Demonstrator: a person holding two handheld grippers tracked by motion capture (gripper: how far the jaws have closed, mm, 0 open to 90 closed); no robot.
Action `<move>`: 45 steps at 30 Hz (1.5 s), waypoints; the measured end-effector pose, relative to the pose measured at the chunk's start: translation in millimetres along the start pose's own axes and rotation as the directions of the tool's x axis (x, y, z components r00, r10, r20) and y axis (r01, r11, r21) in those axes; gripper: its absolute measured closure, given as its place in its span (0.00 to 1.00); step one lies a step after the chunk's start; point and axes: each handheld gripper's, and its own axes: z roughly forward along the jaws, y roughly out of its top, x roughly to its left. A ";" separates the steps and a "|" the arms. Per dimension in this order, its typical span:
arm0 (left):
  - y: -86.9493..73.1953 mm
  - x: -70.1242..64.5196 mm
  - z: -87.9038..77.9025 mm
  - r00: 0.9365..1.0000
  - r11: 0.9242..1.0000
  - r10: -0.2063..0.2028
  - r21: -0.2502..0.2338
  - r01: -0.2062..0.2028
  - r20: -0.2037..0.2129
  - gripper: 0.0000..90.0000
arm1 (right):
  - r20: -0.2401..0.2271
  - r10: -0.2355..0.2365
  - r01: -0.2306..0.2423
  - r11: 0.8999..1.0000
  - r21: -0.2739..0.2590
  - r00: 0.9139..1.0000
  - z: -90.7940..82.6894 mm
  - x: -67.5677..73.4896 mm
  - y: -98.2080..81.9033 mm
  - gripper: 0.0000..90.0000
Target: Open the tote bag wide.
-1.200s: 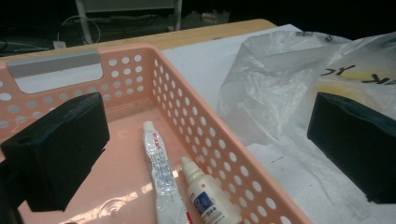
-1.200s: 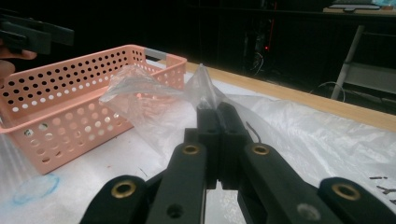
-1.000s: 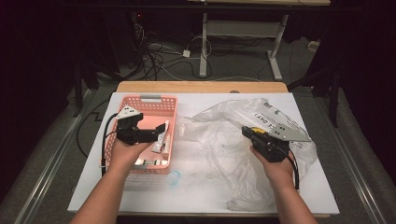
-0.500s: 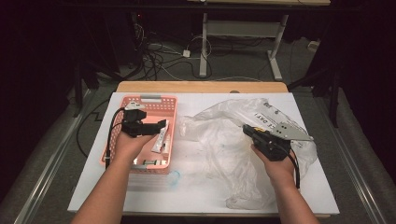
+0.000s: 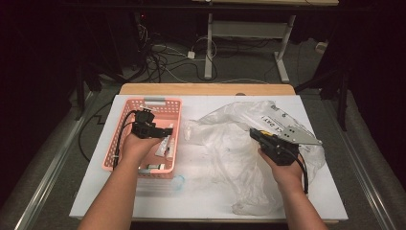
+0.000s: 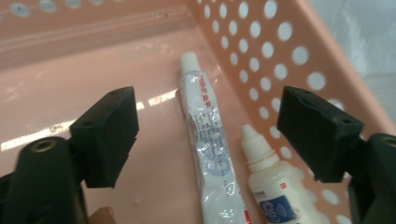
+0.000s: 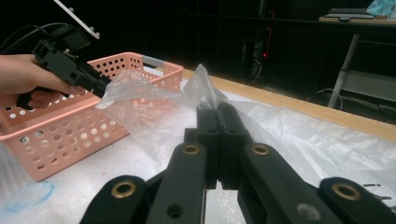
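Over the basket: left gripper (image 6: 205,135) hangs just above the floor of the pink basket (image 5: 165,106), at its right-hand wall in the high view.
Left gripper state: jaws stand wide apart and have just been closing; the tube lies between them, pads not touching it, nothing held.
Tube: white toothpaste tube (image 6: 205,140) lies flat on the basket floor, just beside the perforated side wall.
Tube's long axis: runs along that side wall; the white cap end points away from the gripper, toward the far basket wall, and the flat end comes back under the jaws.
Tube's writing: a red line of print near the cap and small grey print below it, too fine to read; a round blue mark lower down.
Bottle: small white dropper bottle (image 6: 273,186) lies touching the tube on the wall side, nozzle pointing the same way; blue label with a red strip, text unreadable.
Right gripper (image 7: 218,116): jaws pressed together on a fold of the clear plastic bag (image 5: 230,143), lifting it into a peak.
Bag's writing: black letters on a white patch (image 5: 270,122) near the right gripper, not legible.
Table (image 5: 201,201): white top carrying basket and bag side by side.
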 end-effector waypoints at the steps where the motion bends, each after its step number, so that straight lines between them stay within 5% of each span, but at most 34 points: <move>1: 0.3 0.6 1.8 1.000 1.000 0.000 0.017 0.000 0.003 0.24 | 0.000 0.000 0.000 1.000 0.001 1.000 -0.1 0.1 -0.2 1.00; 5: 0.7 0.5 8.6 1.000 0.999 0.001 0.052 -0.002 0.021 0.31 | 0.002 0.005 -0.005 1.000 -0.004 1.000 -1.1 -0.8 -0.1 1.00; 14: 1.5 0.4 18.3 0.999 0.993 0.018 0.117 -0.014 -0.028 0.49 | -0.006 0.001 -0.001 1.000 -0.005 1.000 -1.8 0.7 -0.2 1.00; 21: 4.3 -1.4 25.7 0.998 0.979 0.038 0.202 -0.026 -0.059 0.52 | -0.005 0.000 0.000 1.000 0.001 1.000 -0.6 1.1 -1.6 1.00; 26: 5.2 -6.6 29.1 0.987 0.970 0.094 0.235 -0.062 -0.129 0.57 | -0.008 -0.002 0.002 1.000 0.003 1.000 -0.5 2.1 -2.1 1.00; 36: 7.7 -5.4 31.8 0.986 0.968 0.113 0.235 -0.083 -0.120 0.57 | -0.007 -0.002 0.002 1.000 -0.001 1.000 -1.3 2.0 -1.8 1.00; 42: 7.5 -9.1 32.7 0.986 0.970 0.115 0.227 -0.086 -0.117 0.75 | -0.006 -0.005 0.005 1.000 -0.001 1.000 -1.8 1.4 -1.7 1.00; 45: 7.0 -9.0 32.5 0.986 0.971 0.119 0.222 -0.090 -0.117 0.76 | -0.006 -0.003 0.003 1.000 -0.001 1.000 -2.3 1.2 -1.6 1.00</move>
